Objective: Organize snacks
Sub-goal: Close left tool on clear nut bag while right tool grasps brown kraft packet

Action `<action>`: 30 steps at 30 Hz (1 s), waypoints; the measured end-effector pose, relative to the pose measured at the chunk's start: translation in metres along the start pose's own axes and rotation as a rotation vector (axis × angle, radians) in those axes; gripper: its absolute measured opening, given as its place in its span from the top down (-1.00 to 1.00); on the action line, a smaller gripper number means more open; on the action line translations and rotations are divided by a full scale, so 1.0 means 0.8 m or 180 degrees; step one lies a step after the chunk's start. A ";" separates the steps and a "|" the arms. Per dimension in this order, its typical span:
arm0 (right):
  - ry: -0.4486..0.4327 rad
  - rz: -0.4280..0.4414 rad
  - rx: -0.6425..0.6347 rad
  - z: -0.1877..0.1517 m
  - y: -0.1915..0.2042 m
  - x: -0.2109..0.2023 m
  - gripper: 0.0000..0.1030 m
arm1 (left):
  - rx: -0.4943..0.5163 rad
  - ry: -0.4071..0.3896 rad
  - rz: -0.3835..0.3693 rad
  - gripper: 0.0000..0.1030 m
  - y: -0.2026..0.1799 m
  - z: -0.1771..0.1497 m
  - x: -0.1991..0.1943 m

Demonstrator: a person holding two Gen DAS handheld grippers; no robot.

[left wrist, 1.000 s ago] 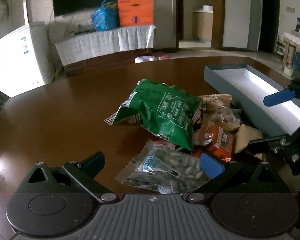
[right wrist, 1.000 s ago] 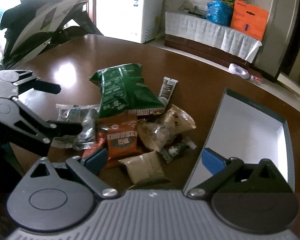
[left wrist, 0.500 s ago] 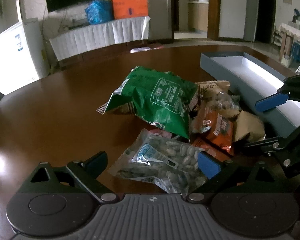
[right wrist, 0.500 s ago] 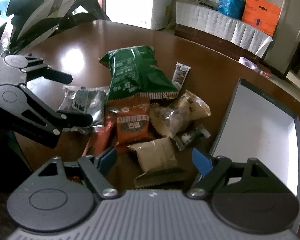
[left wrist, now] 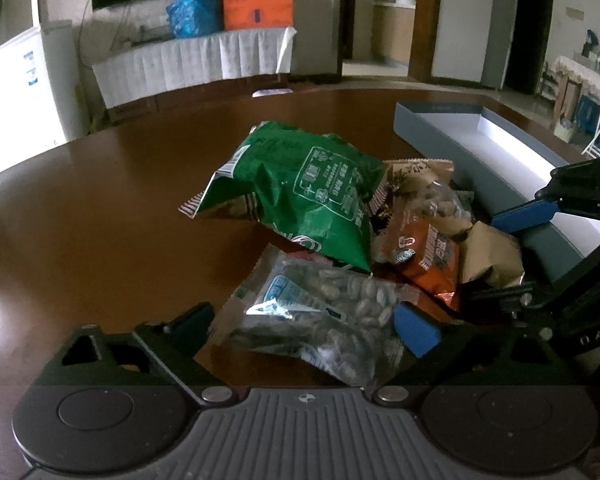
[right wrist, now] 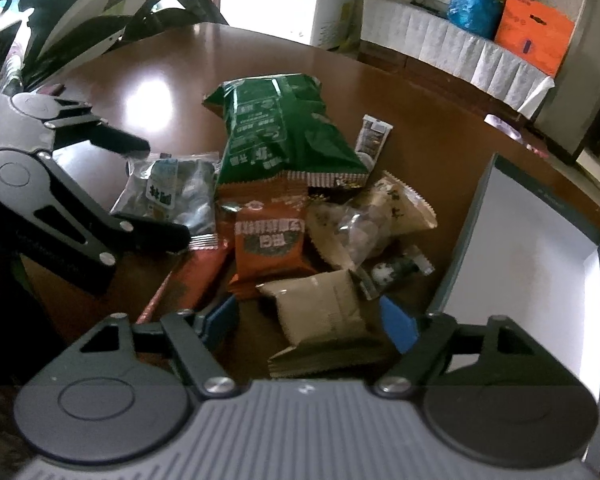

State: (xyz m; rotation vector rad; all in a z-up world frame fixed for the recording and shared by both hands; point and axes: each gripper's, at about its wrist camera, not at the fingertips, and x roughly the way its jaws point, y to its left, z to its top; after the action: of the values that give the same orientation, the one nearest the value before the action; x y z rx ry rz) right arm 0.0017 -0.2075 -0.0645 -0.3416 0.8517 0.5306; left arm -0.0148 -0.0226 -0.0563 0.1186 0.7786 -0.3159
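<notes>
L jaws closing round seed packet (left wrist: 324, 312); R round tan packet (right wrist: 324, 312).

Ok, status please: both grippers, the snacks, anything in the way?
Left gripper closing around seed packet. Right gripper closing around beige packet. No firm grip seen yet. Grey box open beside snack pile; nothing blocking.

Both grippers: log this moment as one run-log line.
left gripper: closing around seed packet, not gripping | right gripper: closing around beige packet, not gripping | box: no snacks inside
</notes>
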 end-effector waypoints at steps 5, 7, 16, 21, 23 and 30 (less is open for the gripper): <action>-0.0029 -0.0060 -0.0017 -0.002 -0.001 -0.003 -0.32 | -0.0055 -0.0020 0.0028 -0.51 0.004 0.002 -0.002; -0.0034 -0.0077 -0.0041 -0.001 0.001 -0.002 -0.32 | -0.0053 -0.0034 0.0049 -0.45 0.004 0.002 -0.004; -0.0051 -0.0114 -0.0050 -0.002 0.002 -0.002 -0.32 | -0.0104 -0.0089 0.0078 -0.21 0.009 0.005 -0.008; -0.0045 -0.0106 -0.0040 -0.002 0.001 -0.001 -0.30 | -0.0134 -0.0128 0.0058 -0.02 0.011 0.006 -0.011; -0.0050 -0.0126 -0.0036 -0.002 0.000 -0.002 -0.21 | -0.0146 -0.0137 0.0063 0.04 0.011 0.006 -0.012; -0.0037 -0.0143 -0.0056 -0.002 -0.001 -0.002 -0.20 | -0.0159 -0.0132 0.0041 0.06 0.012 0.007 -0.012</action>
State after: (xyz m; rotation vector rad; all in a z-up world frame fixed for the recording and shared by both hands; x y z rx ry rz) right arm -0.0002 -0.2094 -0.0644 -0.3726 0.8266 0.4981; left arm -0.0142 -0.0128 -0.0456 0.0697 0.7440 -0.2858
